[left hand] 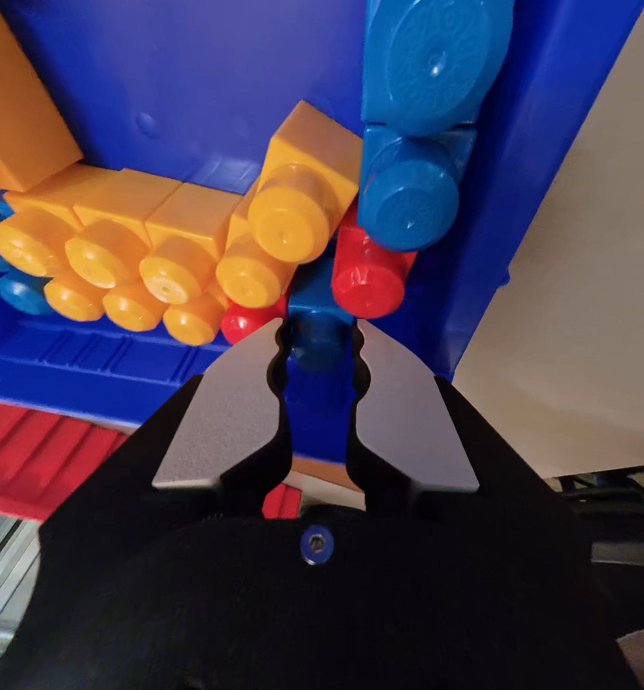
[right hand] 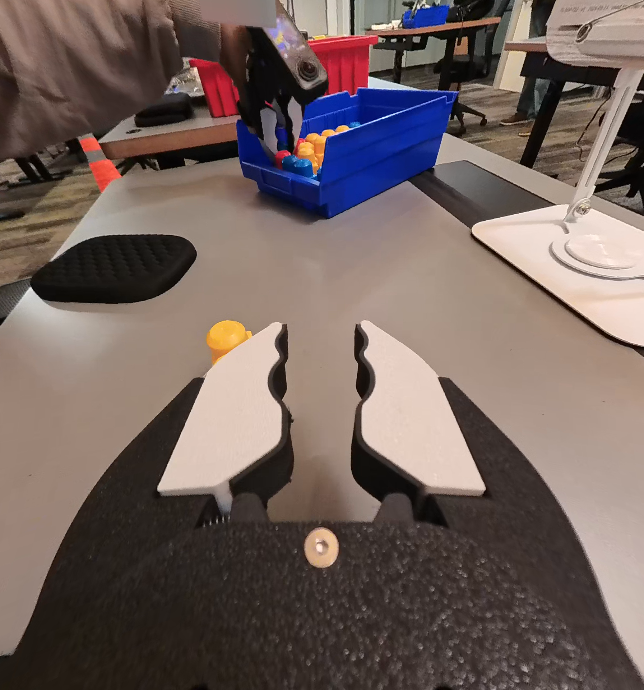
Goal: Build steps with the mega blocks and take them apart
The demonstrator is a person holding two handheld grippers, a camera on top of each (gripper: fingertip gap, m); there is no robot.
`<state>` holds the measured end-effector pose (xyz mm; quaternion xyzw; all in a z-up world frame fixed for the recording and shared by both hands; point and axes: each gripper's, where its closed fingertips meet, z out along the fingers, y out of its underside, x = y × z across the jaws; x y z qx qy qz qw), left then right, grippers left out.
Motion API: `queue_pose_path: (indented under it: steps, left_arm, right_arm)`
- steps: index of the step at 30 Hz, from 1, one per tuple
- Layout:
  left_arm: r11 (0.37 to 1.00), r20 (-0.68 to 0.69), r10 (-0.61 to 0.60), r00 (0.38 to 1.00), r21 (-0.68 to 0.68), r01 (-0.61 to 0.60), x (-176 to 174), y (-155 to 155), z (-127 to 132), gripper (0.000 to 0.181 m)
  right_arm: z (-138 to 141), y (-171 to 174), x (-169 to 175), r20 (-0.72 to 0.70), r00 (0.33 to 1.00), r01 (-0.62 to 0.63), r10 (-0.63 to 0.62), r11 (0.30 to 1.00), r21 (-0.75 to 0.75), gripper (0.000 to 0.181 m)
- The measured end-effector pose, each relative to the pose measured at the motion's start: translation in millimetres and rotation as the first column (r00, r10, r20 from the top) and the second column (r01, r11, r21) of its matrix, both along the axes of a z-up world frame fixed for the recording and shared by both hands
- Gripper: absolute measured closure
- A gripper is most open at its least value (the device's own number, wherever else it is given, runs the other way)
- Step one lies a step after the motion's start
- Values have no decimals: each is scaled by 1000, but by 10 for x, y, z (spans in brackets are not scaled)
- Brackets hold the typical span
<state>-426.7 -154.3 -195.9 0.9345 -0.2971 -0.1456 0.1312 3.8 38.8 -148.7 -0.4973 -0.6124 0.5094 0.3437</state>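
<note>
Mega blocks (left hand: 171, 257) lie heaped in a blue bin (right hand: 380, 164) at the far part of the grey surface (right hand: 313, 269). The left tongs (left hand: 318, 328) reach inside it, jaws set around a blue block (left hand: 314, 332), with red and yellow blocks crowding both sides and the bin wall close on the right. The right tongs (right hand: 321, 332) gape empty low over bare surface, a lone yellow block (right hand: 225, 338) just beside the left finger; a black pad (right hand: 115, 267) lies left, a white stand base (right hand: 589, 269) right.

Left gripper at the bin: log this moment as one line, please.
left gripper: in blue bin, jaws around blue block | right gripper: open, empty, over table | yellow block: on table
</note>
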Motion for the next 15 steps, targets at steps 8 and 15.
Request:
queue_pose_path:
  steps: [8, 15]
  left_arm:
    - [985, -20, -45, 999, 164, 48, 279, 137, 755, 150]
    - [928, 108, -301, 947, 260, 265, 1540, 512, 954, 150]
  right_arm:
    - [51, 24, 11, -18, 1000, 9, -9, 1000, 0, 148]
    - [74, -14, 7, -25, 1000, -2, 2, 1000, 8, 149]
